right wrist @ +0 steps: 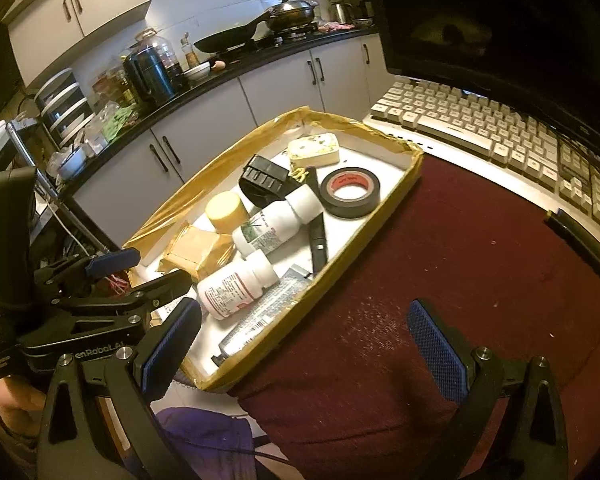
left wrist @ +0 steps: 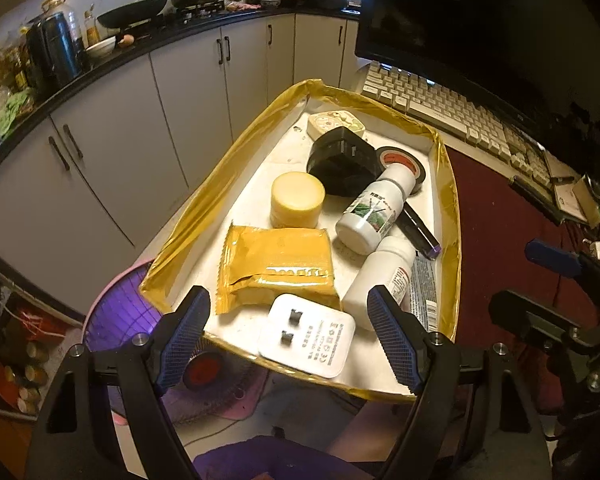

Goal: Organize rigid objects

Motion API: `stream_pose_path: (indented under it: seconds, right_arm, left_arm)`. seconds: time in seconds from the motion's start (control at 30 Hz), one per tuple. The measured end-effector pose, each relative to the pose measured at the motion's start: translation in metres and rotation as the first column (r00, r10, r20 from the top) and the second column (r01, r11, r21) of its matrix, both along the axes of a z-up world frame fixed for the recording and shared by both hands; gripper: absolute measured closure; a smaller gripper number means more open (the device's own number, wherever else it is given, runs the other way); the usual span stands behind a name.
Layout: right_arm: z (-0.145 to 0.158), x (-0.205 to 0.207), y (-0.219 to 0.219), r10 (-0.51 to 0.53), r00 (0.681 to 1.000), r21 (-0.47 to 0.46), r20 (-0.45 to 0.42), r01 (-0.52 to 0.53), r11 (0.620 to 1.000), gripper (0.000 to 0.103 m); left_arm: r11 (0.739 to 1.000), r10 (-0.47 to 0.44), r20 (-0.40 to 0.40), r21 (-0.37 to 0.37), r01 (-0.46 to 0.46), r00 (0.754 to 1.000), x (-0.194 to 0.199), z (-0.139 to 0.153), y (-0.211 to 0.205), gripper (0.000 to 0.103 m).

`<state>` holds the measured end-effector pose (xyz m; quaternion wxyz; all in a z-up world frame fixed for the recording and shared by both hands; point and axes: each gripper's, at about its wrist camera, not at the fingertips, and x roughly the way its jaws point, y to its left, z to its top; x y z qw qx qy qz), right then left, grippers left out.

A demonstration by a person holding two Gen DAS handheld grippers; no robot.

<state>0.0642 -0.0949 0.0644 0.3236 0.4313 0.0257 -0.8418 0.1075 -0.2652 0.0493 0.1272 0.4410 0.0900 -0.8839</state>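
A gold-edged tray (left wrist: 446,184) (right wrist: 384,212) holds a white plug adapter (left wrist: 307,334), a yellow packet (left wrist: 278,266) (right wrist: 198,252), a yellow round tub (left wrist: 297,200) (right wrist: 225,207), two white bottles (left wrist: 374,210) (left wrist: 382,280) (right wrist: 276,222) (right wrist: 236,284), a black adapter (left wrist: 342,162) (right wrist: 264,180), black tape (right wrist: 350,191) and a cream box (left wrist: 336,123) (right wrist: 314,150). My left gripper (left wrist: 290,338) is open, its fingers either side of the white plug adapter. My right gripper (right wrist: 306,352) is open and empty over the dark red mat (right wrist: 440,264).
A keyboard (right wrist: 480,132) (left wrist: 440,108) and a dark monitor (right wrist: 500,28) stand right of the tray. A kitchen counter with pans (right wrist: 228,38) and grey cabinets (left wrist: 120,152) lies behind. A pink fan (left wrist: 116,320) sits below the tray's near left corner.
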Motion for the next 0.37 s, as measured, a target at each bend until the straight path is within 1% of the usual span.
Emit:
stream_pose_path:
  seconds: [0.2,0.37]
  right_arm:
    - [-0.001,0.0014,-0.0081,0.028,1.0,-0.005,0.004,-0.028,1.0,0.002]
    - [-0.0031,0.0011,-0.0032,0.015,1.0,-0.015,0.012,-0.015,1.0,0.002]
  left_arm:
    - [0.999,0.018,-0.015,0.031,-0.017,1.0,0.0035,0.0053,-0.0025,0.022]
    - [0.999,0.018,-0.018,0.03,-0.018,1.0,0.0037,0.0051,0.0001,0.022]
